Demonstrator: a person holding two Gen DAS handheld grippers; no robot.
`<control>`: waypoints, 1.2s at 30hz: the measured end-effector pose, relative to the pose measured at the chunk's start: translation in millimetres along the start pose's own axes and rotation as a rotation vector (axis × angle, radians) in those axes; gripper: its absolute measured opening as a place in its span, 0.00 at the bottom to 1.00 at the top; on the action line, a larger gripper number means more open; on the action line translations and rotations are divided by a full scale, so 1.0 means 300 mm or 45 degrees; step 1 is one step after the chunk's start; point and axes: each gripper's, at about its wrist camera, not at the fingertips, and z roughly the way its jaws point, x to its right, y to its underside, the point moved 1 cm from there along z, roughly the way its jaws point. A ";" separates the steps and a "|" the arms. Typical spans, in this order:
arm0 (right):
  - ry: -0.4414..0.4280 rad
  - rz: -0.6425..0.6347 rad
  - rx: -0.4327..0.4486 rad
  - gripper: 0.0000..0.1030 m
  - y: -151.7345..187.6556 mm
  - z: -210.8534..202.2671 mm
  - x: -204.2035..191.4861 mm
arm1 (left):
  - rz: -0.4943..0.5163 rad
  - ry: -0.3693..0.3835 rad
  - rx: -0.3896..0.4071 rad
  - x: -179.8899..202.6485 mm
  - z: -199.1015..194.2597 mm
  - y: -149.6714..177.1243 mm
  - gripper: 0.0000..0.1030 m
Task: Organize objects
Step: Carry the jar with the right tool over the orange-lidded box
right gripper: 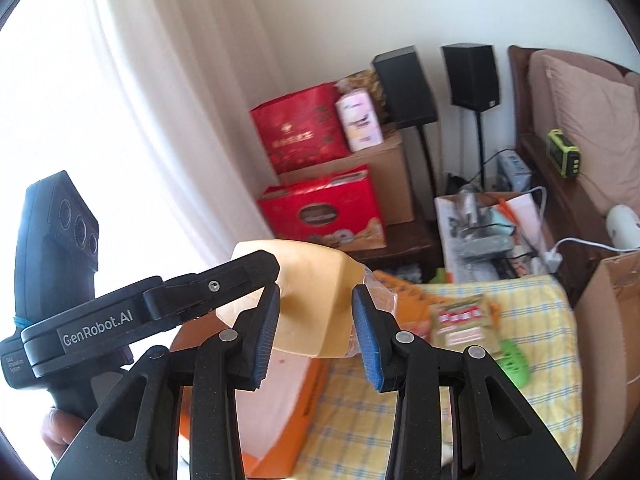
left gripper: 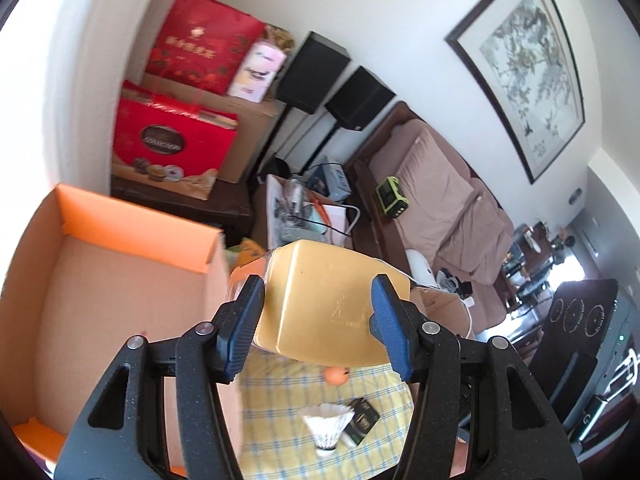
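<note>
While both tongs, left (left gripper: 318, 320) and right (right gripper: 316, 330), clamp the gold box (left gripper: 332, 300) aloft beside the orange carton (left gripper: 120, 264), keep it level and lower evenly inside.

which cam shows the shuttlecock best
The left wrist view: the white shuttlecock stands on the yellow checked cloth, beside a small dark box, below the left claw. The right wrist view does not show it at all.
</note>
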 end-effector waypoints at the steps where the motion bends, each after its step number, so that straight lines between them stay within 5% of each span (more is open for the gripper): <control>1: -0.023 -0.005 -0.019 0.38 0.010 0.021 -0.028 | -0.020 -0.011 0.004 -0.034 -0.020 0.008 0.50; 8: -0.099 -0.048 -0.099 0.37 0.088 0.142 -0.165 | -0.182 0.010 -0.024 -0.237 -0.097 0.072 0.51; 17: -0.080 -0.133 -0.168 0.37 0.130 0.231 -0.256 | -0.248 -0.015 -0.059 -0.345 -0.107 0.097 0.51; 28: -0.085 -0.031 -0.426 0.37 0.239 0.401 -0.171 | -0.238 -0.138 -0.227 -0.405 0.046 0.142 0.52; 36: -0.046 -0.075 -0.357 0.38 0.196 0.447 -0.137 | -0.181 -0.092 -0.245 -0.431 0.123 0.083 0.58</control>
